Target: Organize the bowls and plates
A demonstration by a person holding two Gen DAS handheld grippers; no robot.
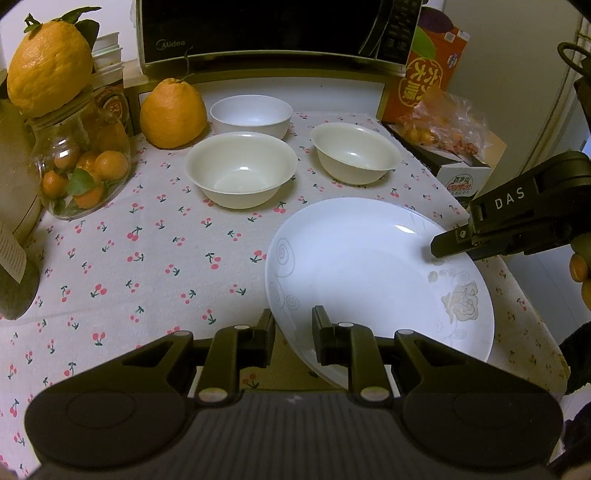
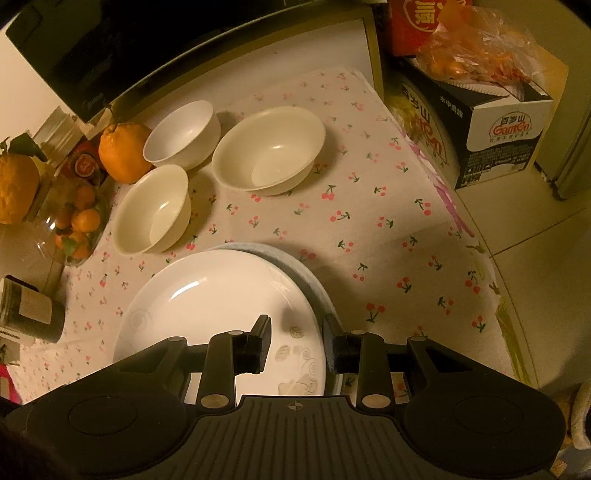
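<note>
Plates: two stacked, top plate [image 2: 207, 295] on lower plate [image 2: 314, 284], near side of three bowls [image 1: 240, 170] from microwave [image 1: 258, 29]. Cherry-print bench [image 1: 147, 258]. Left tool [image 1: 293, 332] and right tool [image 2: 297, 339] open, straddling the top plate's rim.

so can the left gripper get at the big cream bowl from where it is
Probably yes: the left gripper straddles the white plate rim with jaws open, and only bare tablecloth lies toward the cream bowl.

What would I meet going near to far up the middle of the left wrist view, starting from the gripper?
Left gripper → rose-patterned white plate → large cream bowl → white bowl → Midea microwave.
</note>
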